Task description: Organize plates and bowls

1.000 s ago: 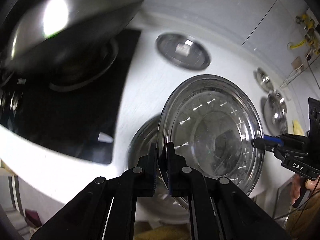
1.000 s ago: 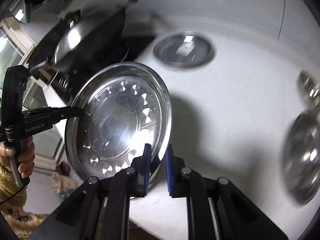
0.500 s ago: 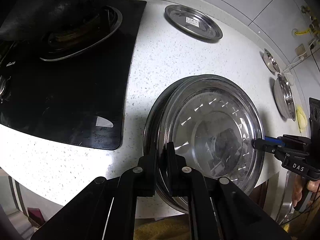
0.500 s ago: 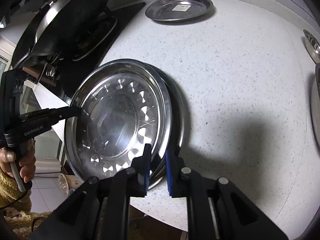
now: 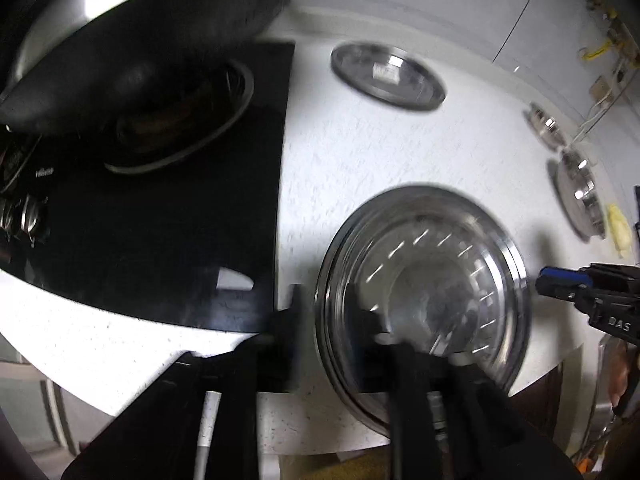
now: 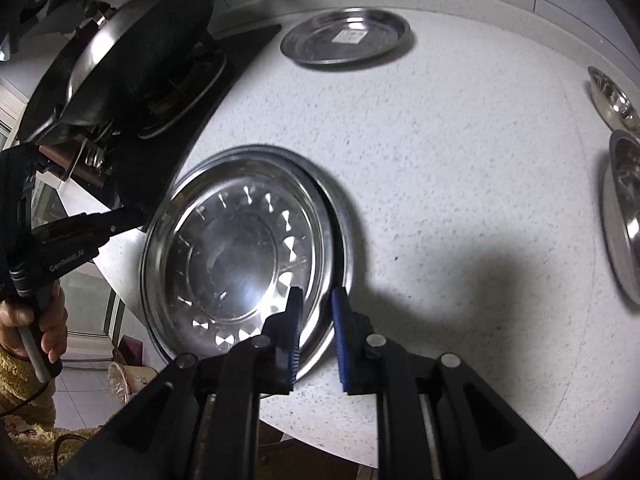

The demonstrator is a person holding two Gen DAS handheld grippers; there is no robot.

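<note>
The plate [image 6: 240, 256] sits stacked on another near the counter's [image 6: 440, 160] front edge, beside the stove. The left gripper [image 5: 326, 332] has just spread, rim loose between its fingers; the right gripper [image 6: 316, 328] straddles the opposite rim, barely parted (contact hard to judge). Both are equally near.

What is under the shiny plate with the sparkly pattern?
Another steel plate lies under the patterned plate; only its rim peeks out on one side. The rest is covered, so anything beneath cannot be seen.
</note>
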